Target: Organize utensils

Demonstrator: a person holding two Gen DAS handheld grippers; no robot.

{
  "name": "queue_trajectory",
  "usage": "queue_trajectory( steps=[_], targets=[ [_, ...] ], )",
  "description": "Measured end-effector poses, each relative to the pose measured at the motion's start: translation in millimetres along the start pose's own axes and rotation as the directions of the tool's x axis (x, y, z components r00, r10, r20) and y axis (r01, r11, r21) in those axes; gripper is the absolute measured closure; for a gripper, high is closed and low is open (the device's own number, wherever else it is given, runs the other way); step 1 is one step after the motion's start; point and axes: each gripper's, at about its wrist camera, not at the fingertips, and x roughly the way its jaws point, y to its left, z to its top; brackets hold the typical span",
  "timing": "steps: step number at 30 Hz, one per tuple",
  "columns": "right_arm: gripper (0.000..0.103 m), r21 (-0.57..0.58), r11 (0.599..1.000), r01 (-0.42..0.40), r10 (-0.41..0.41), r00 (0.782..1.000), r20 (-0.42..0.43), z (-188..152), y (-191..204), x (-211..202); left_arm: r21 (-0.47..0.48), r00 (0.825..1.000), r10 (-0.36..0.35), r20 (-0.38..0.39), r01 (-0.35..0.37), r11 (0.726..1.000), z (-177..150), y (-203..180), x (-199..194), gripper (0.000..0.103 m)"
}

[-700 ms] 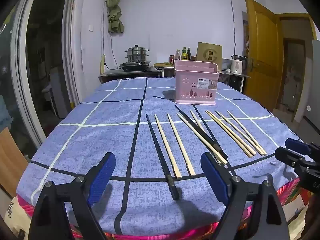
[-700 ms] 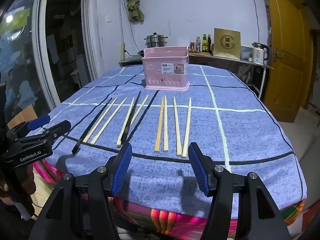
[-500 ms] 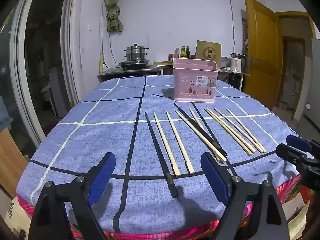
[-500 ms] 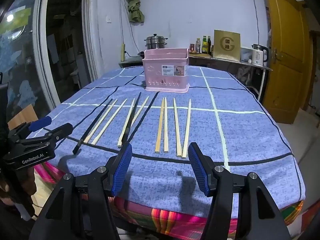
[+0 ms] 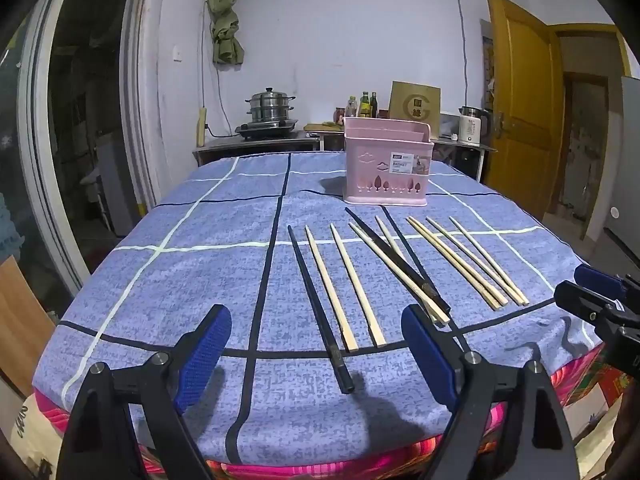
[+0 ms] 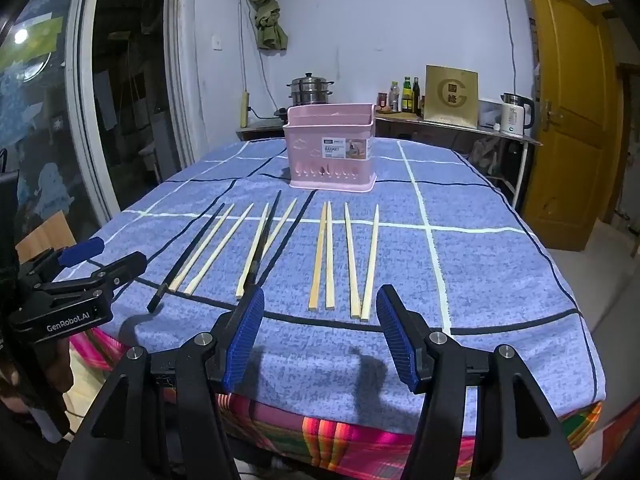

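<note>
Chopsticks (image 5: 362, 280) lie in a loose row across my bench (image 5: 168, 280), nearer its front edge than the pink utensil basket (image 5: 387, 172), which stands upright toward the far edge. From the left wrist view, I see my left gripper (image 5: 316, 356) hanging over the front edge, fingers (image 5: 204, 356) spread wide and holding nothing; a black chopstick (image 5: 318, 312) points up between them. My right gripper (image 5: 596, 292) shows at the bench's right corner. From the right wrist view, my right gripper's (image 6: 320, 338) fingers (image 6: 244, 336) are spread and empty at the front edge, four pale bamboo chopsticks (image 6: 346, 260) just beyond them. The left gripper (image 6: 100, 258) sits by the left corner, fingers apart.
</note>
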Motion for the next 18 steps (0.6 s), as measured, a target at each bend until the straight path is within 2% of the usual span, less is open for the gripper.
queue_trajectory(
  steps=[18],
  targets=[
    [0.044, -0.004, 1.000, 0.003, -0.003, 1.000, 0.010, 2.4, 0.2, -5.4, -0.008, 1.000, -0.011, -0.003, 0.011, 1.000, 0.9, -1.1, -1.4, 0.016]
  ],
)
